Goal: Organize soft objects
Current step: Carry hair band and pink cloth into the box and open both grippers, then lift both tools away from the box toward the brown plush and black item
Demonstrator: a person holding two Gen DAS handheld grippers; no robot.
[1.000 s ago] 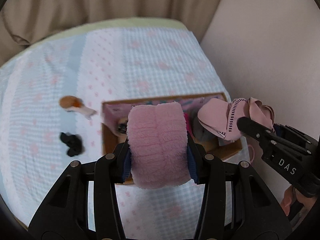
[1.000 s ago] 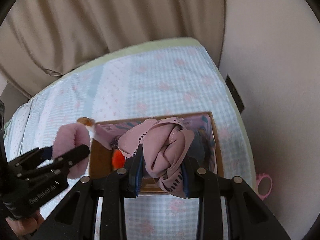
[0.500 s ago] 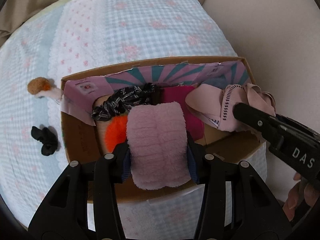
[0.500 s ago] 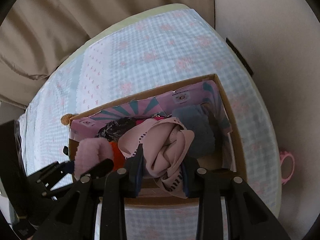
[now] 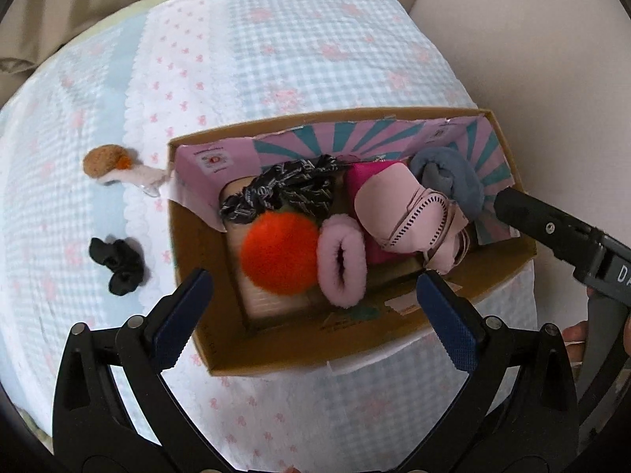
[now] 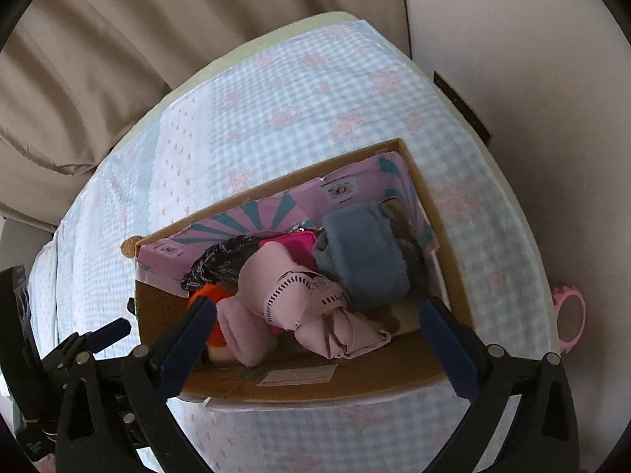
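Cardboard box [image 5: 508, 272] holds six soft items; two lie outside.

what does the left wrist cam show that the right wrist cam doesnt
Only the left wrist view shows the black scrunchie lying on the bedspread, outside the box. Only the right wrist view shows the pink ring at the bed's edge. Both show the cardboard box holding the fluffy pink band, the pale pink cloth, the orange pompom and the blue fuzzy piece.

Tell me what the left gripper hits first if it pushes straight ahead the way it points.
Probably the fluffy pink roll in the cardboard box, directly ahead of the open left gripper; depth is uncertain.
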